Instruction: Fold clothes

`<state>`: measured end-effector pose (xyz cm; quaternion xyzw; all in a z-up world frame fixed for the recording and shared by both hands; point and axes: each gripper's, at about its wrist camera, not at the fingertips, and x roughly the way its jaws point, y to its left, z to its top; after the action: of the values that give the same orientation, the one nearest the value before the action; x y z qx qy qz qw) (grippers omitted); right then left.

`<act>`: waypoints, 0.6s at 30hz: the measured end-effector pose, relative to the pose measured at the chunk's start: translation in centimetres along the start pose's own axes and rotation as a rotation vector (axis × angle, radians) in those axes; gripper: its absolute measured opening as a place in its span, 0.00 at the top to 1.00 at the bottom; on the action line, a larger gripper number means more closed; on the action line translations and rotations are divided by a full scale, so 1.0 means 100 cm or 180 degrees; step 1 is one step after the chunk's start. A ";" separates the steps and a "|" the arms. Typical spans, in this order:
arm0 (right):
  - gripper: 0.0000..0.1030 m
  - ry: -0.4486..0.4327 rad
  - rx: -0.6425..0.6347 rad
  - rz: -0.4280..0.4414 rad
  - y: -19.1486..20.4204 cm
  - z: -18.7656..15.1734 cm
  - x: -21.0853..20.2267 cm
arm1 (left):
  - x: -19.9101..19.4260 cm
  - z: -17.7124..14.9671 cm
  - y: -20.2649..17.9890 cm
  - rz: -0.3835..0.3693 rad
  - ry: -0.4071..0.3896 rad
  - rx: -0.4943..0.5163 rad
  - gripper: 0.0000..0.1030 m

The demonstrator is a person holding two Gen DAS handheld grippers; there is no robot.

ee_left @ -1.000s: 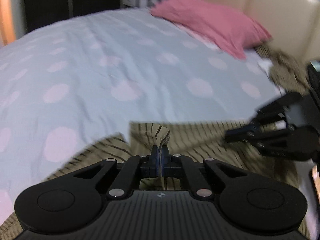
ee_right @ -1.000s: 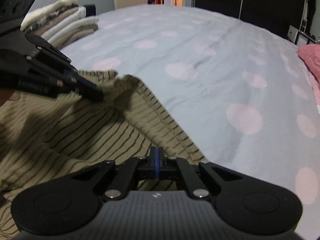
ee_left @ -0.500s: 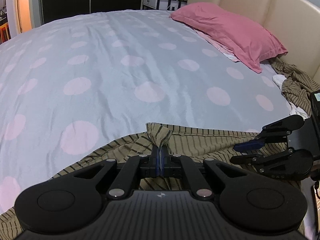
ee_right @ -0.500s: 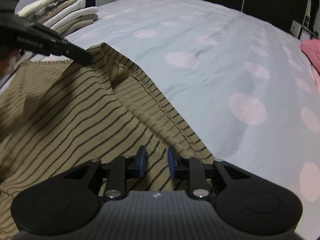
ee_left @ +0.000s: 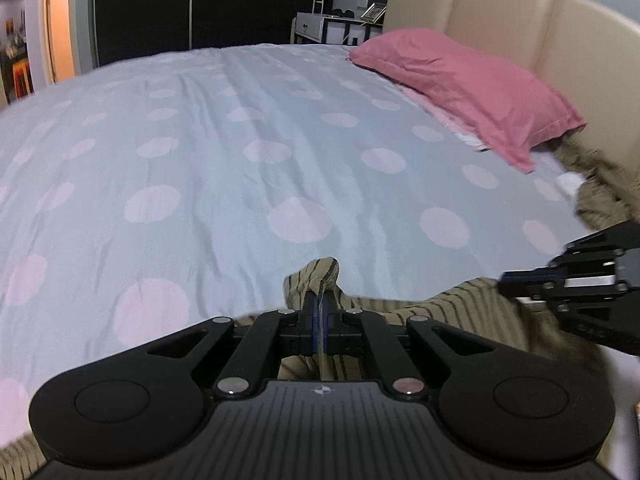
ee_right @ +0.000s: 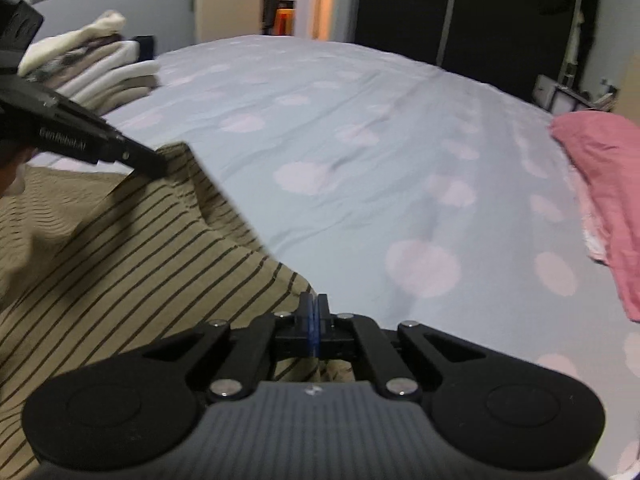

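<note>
A tan garment with dark stripes (ee_right: pixel 120 248) lies at the near edge of the bed. My left gripper (ee_left: pixel 321 312) is shut on a bunched corner of it (ee_left: pixel 316 276), which sticks up above the fingers. It also shows in the right wrist view (ee_right: pixel 156 166), pinching that corner. My right gripper (ee_right: pixel 314 312) is shut on the garment's edge near its other corner. It shows blurred at the right of the left wrist view (ee_left: pixel 520 284). The cloth hangs slack between the two grippers, lifted off the bed.
The bed has a pale blue cover with pink dots (ee_left: pixel 240 140). A pink pillow (ee_left: pixel 460 80) lies by the beige headboard (ee_left: pixel 520 20). More striped clothing (ee_left: pixel 600 184) is heaped below the pillow. A stack of folded clothes (ee_right: pixel 100 72) sits at the bed's far left.
My right gripper opened half a second ago and has shut again on the garment's edge. Both grippers have lifted, raising the cloth. The left stays shut on its corner.
</note>
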<state>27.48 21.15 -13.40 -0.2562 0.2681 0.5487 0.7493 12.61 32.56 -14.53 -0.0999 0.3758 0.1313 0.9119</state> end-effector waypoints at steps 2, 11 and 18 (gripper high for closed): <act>1.00 0.0041 0.0013 -0.0104 0.000 0.001 0.009 | 0.015 -0.001 0.000 0.0047 0.0052 -0.0048 1.00; 0.93 0.0304 0.0258 -0.0085 -0.007 -0.014 0.022 | 0.014 -0.013 0.017 -0.0092 0.0263 -0.0180 0.64; 0.76 0.0429 0.0487 -0.0207 -0.019 -0.002 -0.022 | -0.079 -0.027 0.051 0.0110 0.0101 -0.0015 0.51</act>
<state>28.72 19.02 -11.87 -0.2432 0.3505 0.4836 0.7643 3.83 35.33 -11.28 -0.0976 0.3915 0.1464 0.9032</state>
